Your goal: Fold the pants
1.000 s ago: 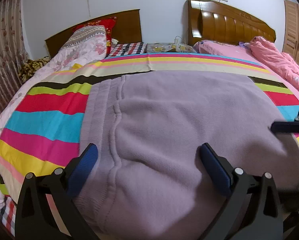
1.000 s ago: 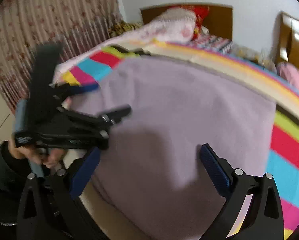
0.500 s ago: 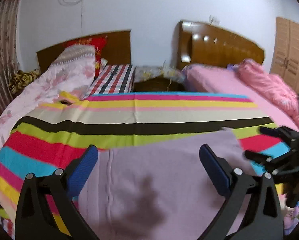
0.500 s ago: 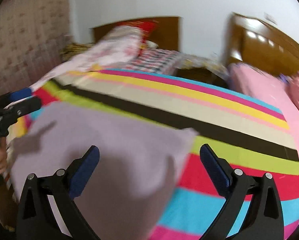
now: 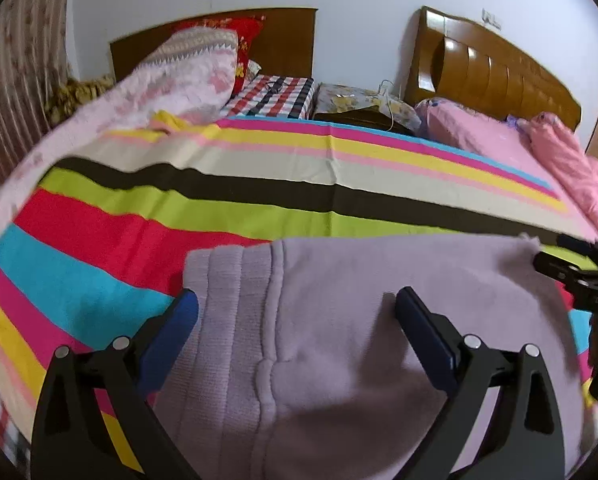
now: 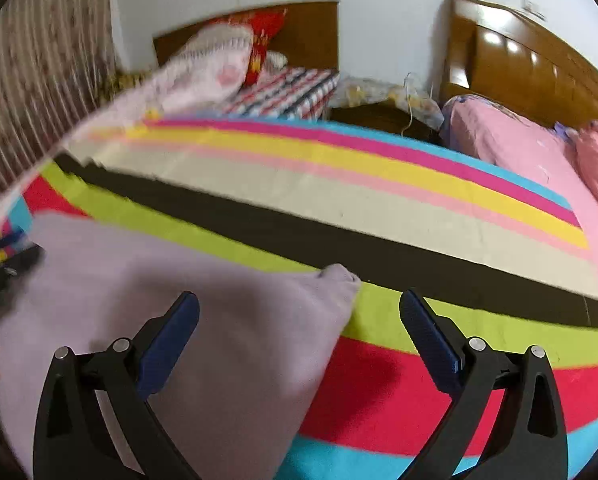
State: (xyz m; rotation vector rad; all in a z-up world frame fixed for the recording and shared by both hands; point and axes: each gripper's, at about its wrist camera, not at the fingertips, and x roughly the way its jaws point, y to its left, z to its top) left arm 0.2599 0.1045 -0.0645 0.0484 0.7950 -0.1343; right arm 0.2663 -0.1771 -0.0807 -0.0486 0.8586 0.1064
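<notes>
The lilac knit pants [image 5: 359, 320] lie folded flat on the striped bedspread [image 5: 259, 200], with the ribbed waistband [image 5: 227, 280] to the left. My left gripper [image 5: 297, 308] hovers open over the near part of the pants, its blue pads wide apart and holding nothing. In the right wrist view the pants [image 6: 179, 320] fill the lower left, and one corner [image 6: 339, 276] points toward the black stripe. My right gripper [image 6: 299, 308] is open and empty above that corner. Each gripper shows at the edge of the other's view: the right gripper [image 5: 579, 280] and the left gripper [image 6: 3, 264], blurred.
Two wooden headboards [image 5: 499, 68] stand against the far wall. Between the beds is a dark nightstand [image 5: 359, 120]. Pillows and a floral quilt [image 5: 171, 80] are piled at the back left. A pink bed with a pink blanket [image 5: 571, 160] lies to the right, and a curtain [image 5: 15, 80] hangs at the left.
Both grippers have drawn back from the pants, which filled the views a second ago. The right wrist view swung from the left gripper toward the headboards. Both stayed open.
</notes>
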